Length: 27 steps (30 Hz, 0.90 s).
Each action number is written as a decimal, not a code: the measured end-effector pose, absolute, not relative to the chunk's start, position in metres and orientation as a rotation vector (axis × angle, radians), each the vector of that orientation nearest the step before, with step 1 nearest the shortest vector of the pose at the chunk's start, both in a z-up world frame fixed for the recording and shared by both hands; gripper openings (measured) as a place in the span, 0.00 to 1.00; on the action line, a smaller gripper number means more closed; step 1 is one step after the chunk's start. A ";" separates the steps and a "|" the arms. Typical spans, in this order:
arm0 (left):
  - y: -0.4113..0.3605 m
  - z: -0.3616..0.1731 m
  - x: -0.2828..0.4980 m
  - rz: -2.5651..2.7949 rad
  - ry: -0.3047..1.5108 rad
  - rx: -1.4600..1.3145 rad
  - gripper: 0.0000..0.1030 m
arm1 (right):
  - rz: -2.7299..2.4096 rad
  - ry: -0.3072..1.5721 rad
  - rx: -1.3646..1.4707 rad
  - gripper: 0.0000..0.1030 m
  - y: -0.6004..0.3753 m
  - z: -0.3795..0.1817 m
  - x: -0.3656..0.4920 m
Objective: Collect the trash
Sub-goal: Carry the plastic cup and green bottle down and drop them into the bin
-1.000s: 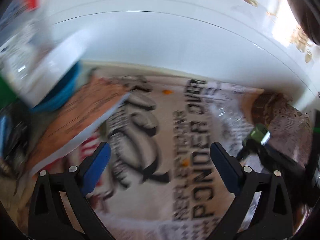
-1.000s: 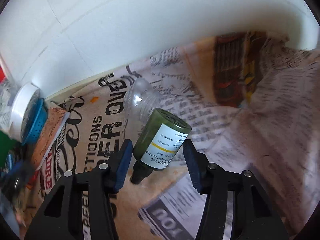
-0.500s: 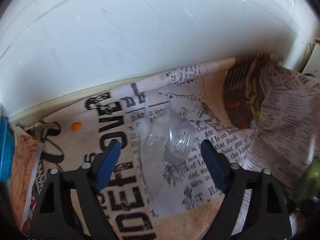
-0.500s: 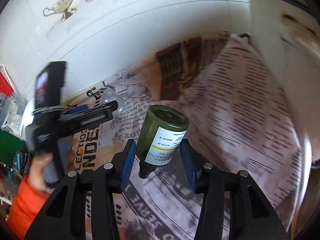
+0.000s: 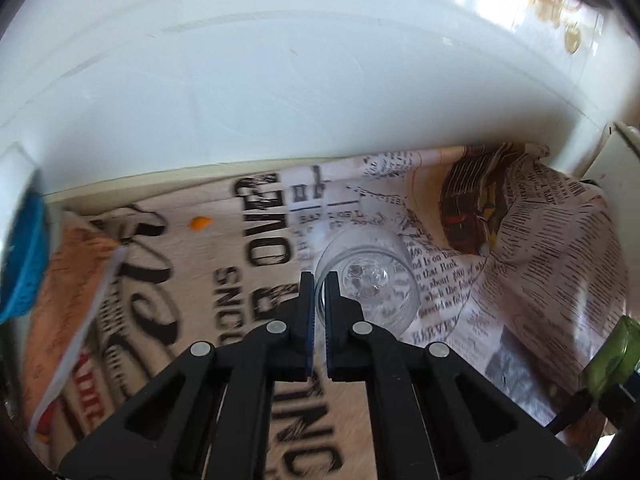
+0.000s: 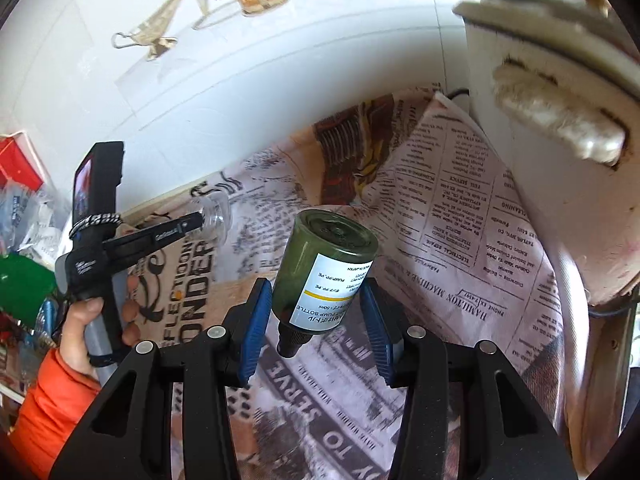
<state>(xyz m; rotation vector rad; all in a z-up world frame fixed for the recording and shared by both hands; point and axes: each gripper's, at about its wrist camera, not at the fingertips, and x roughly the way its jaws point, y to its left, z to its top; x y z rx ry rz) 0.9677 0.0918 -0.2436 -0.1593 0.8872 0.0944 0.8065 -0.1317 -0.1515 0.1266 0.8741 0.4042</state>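
My left gripper (image 5: 319, 284) is shut on the rim of a clear plastic cup (image 5: 370, 284) and holds it over the newspaper-print cloth (image 5: 540, 240). The cup also shows in the right wrist view (image 6: 214, 216), pinched at the tip of the left gripper (image 6: 192, 222). My right gripper (image 6: 316, 304) is shut on a dark green pump bottle (image 6: 324, 268) with a white and yellow label, held tilted, neck down, above the cloth (image 6: 460, 248). The bottle shows at the right edge of the left wrist view (image 5: 612, 356).
A white tiled wall (image 5: 280, 80) stands behind the cloth. A blue and white round tub (image 5: 20, 248) and an orange booklet (image 5: 76, 304) lie at the left. A worn white appliance (image 6: 560, 160) stands at the right. Clutter, red and green, sits far left (image 6: 16, 240).
My left gripper has closed on the clear cup's rim and lifted it. My right gripper has raised the green bottle and turned toward the right.
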 end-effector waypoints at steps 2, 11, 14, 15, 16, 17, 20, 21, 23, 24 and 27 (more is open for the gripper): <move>0.094 -0.228 0.950 0.109 0.864 -0.149 0.03 | 0.414 0.863 0.127 0.41 -0.130 -0.144 0.796; 0.109 -0.162 0.836 0.121 0.760 -0.149 0.03 | 0.458 0.788 0.147 0.41 -0.112 -0.098 0.728; 0.115 -0.150 0.791 0.114 0.748 -0.141 0.03 | 0.457 0.752 0.132 0.41 -0.101 -0.086 0.696; 0.118 -0.149 0.774 0.108 0.746 -0.135 0.03 | 0.451 0.741 0.126 0.41 -0.097 -0.083 0.683; 0.122 -0.147 0.757 0.101 0.742 -0.134 0.03 | 0.446 0.734 0.122 0.41 -0.094 -0.080 0.672; 0.124 -0.148 0.745 0.097 0.742 -0.130 0.03 | 0.440 0.727 0.120 0.41 -0.089 -0.080 0.660; 0.137 -0.152 0.693 0.067 0.745 -0.137 0.03 | 0.414 0.723 0.123 0.41 -0.075 -0.083 0.615; 0.142 -0.154 0.671 0.050 0.750 -0.137 0.03 | 0.401 0.720 0.123 0.41 -0.069 -0.086 0.594; 0.149 -0.159 0.635 0.028 0.749 -0.118 0.03 | 0.377 0.708 0.119 0.41 -0.059 -0.090 0.561; 0.153 -0.162 0.616 0.020 0.748 -0.108 0.03 | 0.363 0.701 0.117 0.41 -0.054 -0.092 0.544; 0.167 -0.168 0.559 -0.014 0.750 -0.094 0.03 | 0.329 0.691 0.127 0.41 -0.039 -0.099 0.499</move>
